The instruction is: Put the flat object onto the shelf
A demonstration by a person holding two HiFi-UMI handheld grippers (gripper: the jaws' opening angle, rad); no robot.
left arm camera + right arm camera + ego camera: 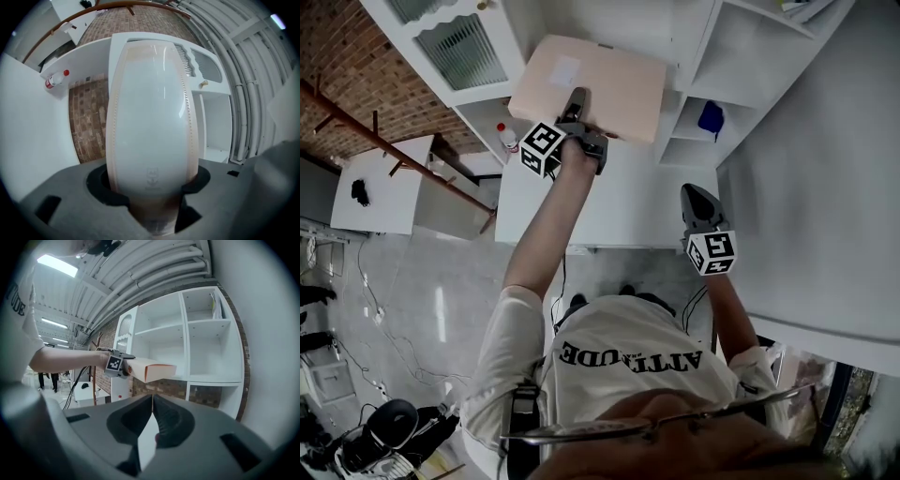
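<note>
- Head view: the flat object (pixel 600 80), a pale slab, is held out by one edge in the left gripper (pixel 577 101), in front of the white shelf (pixel 727 56) and above the counter (pixel 619 211); it is not yet set on any board. The right gripper (pixel 694 195) is kept low near the wall, well apart from it
- Left gripper view: the jaws are seen part open and pressed on the slab's near edge (pixel 150 117). So much of it is carried beyond the grip that it could probably sag or twist out, and a far corner could be knocked against an upright. Its far end is bulged by the lens, so the gap to the shelf cannot be judged
- Right gripper view: the jaws (pixel 152 420) are closed tip to tip and nothing is held. Which compartment is meant cannot be told, and what stands in the top one is too small to name
</note>
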